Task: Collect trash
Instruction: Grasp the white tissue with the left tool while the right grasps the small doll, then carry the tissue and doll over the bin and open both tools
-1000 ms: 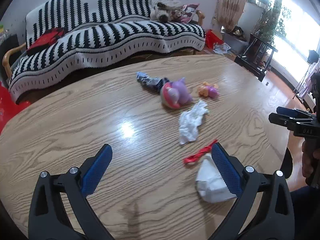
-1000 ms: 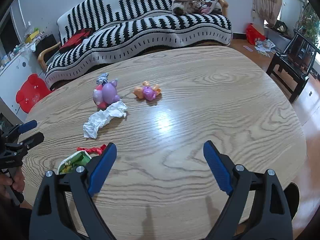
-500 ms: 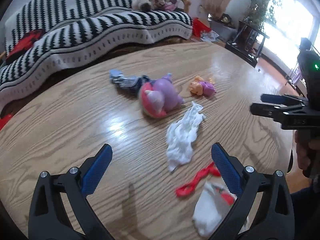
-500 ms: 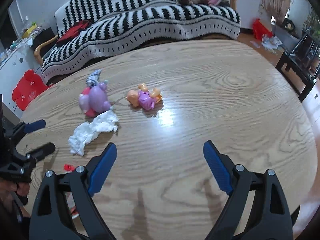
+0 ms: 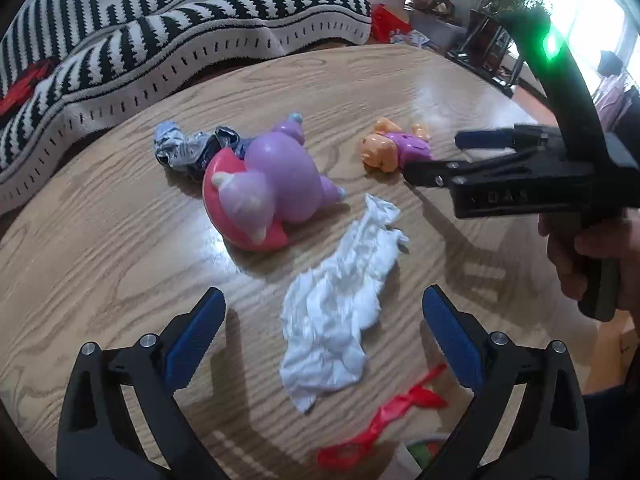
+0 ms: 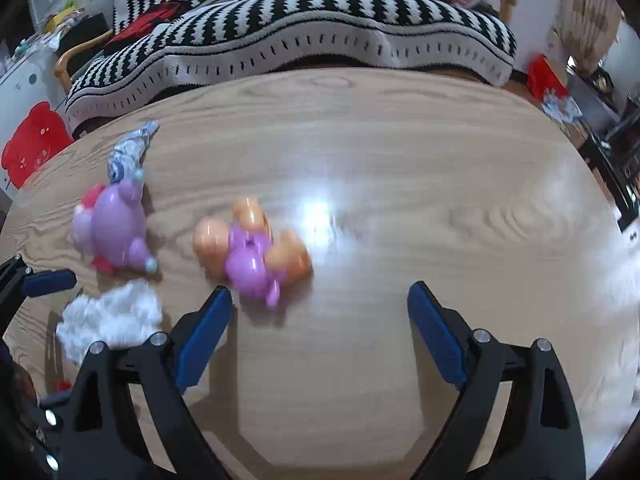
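A crumpled white tissue [image 5: 340,304] lies on the round wooden table [image 5: 120,248], straight ahead of my open left gripper [image 5: 322,316], whose blue pads stand either side of its near end without touching it. A red plastic scrap [image 5: 384,420] and part of a white wrapper [image 5: 416,452] lie at the bottom right. A crumpled silver-blue wrapper [image 5: 188,148] lies behind the purple toy [image 5: 272,192]. My right gripper [image 6: 320,316] is open above bare wood, just right of the small orange-and-purple doll [image 6: 252,248]. The tissue [image 6: 108,316] shows at its left.
A sofa under a black-and-white striped blanket [image 5: 180,40] runs behind the table. A red stool [image 6: 32,148] stands at the left, dark chairs [image 6: 616,152] and plants at the right by the window. A hand [image 5: 592,256] holds the right gripper's handle.
Both grippers have moved forward and down toward the table. The tissue now sits between the left gripper's pads, and the doll has come close to the right gripper's left finger. Both stay open.
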`<state>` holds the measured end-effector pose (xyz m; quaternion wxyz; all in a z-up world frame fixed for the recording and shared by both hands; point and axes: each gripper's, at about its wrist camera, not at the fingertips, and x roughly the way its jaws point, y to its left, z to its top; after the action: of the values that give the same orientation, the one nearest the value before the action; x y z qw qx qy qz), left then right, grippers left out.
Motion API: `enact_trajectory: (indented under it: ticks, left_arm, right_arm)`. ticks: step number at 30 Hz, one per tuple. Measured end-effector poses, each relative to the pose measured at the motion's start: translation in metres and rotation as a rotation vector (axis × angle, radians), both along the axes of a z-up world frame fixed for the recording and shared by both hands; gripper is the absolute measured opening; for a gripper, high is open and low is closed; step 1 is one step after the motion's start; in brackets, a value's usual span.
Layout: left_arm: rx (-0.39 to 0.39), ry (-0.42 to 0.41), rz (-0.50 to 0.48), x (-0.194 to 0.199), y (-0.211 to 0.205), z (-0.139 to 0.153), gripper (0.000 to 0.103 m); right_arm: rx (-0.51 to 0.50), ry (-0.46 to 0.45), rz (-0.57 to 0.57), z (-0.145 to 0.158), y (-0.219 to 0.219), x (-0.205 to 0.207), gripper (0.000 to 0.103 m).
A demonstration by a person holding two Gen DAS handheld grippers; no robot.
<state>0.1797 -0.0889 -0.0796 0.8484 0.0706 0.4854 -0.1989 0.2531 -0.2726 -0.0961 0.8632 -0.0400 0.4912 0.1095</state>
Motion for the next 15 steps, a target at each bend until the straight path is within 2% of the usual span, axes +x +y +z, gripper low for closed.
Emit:
enact_trajectory:
  ticks: [2,5,6,7,8,9,12,13,15]
  left_arm:
    - [0.011,-0.002,0.004,0.002,-0.003,-0.004,0.096]
    - [0.029,-0.013,0.001,0.003,-0.005,-0.005,0.086]
    - [0.026,-0.018,0.004,0.002,-0.004,-0.005,0.078]
    - [0.022,-0.023,0.011,0.003,-0.003,-0.003,0.072]
    - [0.014,-0.024,0.016,0.004,-0.002,-0.001,0.056]
    - [0.003,-0.018,0.020,0.004,-0.001,0.000,0.038]
    - [-0.029,-0.021,0.045,0.004,0.005,0.009,0.030]
    - [-0.035,-0.024,0.049,0.004,0.006,0.012,0.029]
    - [-0.059,-0.034,0.057,0.000,0.009,0.021,0.029]
  right_arm:
    - [-0.017,-0.014,0.033,0.000,0.009,0.002,0.087]
    - [-0.020,-0.031,0.071,0.001,0.019,0.005,0.084]
    - [-0.017,-0.039,0.080,0.002,0.022,0.005,0.077]
    - [-0.008,-0.044,0.088,0.004,0.023,0.004,0.059]
    - [0.003,-0.049,0.096,0.007,0.024,0.003,0.047]
    - [0.018,-0.035,0.096,0.008,0.024,0.003,0.048]
    - [0.067,-0.020,0.078,0.014,0.019,-0.005,0.048]
    - [0.062,-0.020,0.066,0.017,0.016,-0.009,0.038]
    - [0.074,-0.010,0.024,0.024,0.005,-0.019,0.038]
